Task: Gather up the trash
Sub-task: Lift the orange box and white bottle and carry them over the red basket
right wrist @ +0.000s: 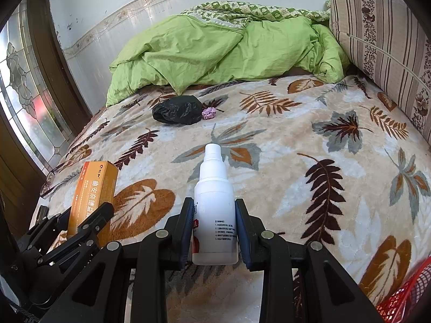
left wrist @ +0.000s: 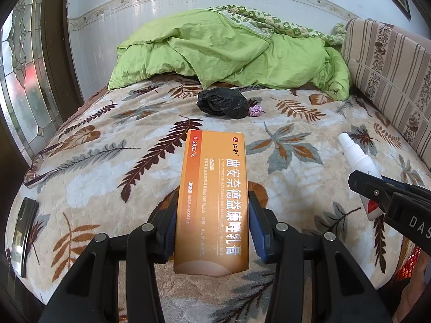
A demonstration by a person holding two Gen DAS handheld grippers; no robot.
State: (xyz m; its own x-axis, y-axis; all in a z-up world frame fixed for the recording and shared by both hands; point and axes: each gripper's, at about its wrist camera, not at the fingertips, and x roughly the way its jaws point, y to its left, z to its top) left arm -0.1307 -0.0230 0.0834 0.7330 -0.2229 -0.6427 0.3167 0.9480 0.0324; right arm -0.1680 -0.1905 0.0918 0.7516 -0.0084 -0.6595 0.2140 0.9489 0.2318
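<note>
A bed [left wrist: 282, 140] covered by a leaf-patterned blanket fills both views, with a crumpled green quilt [left wrist: 229, 51] heaped at its far end against a white tiled wall and a striped cushion [left wrist: 388, 75] propped along the right side. Near the quilt, a crumpled black plastic bag [left wrist: 223, 104] is seen lying on the blanket, with a small purple wad [left wrist: 255, 111] touching its right side. A dark phone [left wrist: 23, 228] is laid near the left edge of the bed. The left tongs [left wrist: 212, 223] are clamped on an orange medicine box [left wrist: 212, 202], which is held lengthwise above the blanket. The right tongs [right wrist: 214, 228] are clamped on a white spray bottle [right wrist: 214, 202], its nozzle pointed away toward the quilt. A red mesh basket [right wrist: 404, 298] is partly seen at the lower right corner.
</note>
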